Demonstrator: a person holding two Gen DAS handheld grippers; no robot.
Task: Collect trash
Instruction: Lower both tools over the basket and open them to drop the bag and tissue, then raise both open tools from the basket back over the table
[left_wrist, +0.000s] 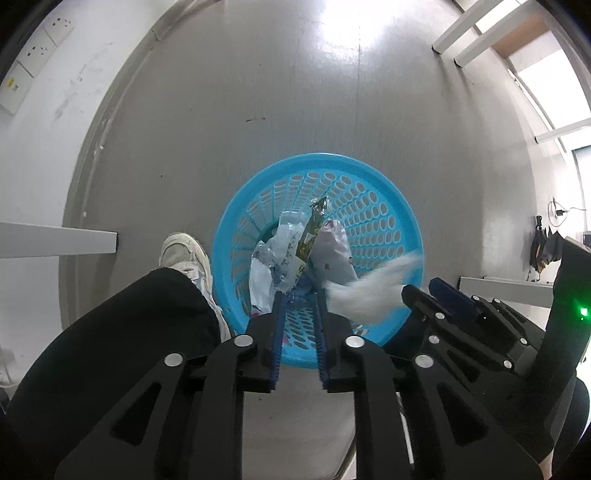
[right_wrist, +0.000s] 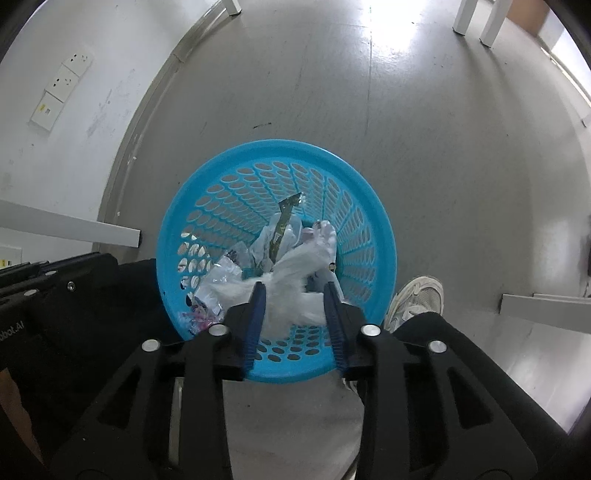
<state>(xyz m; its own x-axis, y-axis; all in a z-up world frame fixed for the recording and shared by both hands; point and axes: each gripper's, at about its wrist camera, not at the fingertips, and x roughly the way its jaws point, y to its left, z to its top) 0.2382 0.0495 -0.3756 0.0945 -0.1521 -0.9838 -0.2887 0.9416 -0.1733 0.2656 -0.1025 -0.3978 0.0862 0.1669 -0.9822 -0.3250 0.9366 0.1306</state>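
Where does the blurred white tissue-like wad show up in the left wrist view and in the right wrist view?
Left wrist view: the blurred white tissue-like wad sits lower right of centre, over the near right rim of the blue perforated plastic basket, just ahead of the right gripper.
Right wrist view: the wad sits at centre, between the right gripper's open fingers, above the basket.
Shared landmark: the green snack wrapper standing in the basket.

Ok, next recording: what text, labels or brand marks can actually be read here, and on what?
"obot.AI", cut off at the frame's left edge: on the black body of the left claw unit, right wrist view.
Print on the green wrapper in the blue basket: too blurred to read.
Yellow sticker on the wall plate: too small to read.
Nothing else legible.
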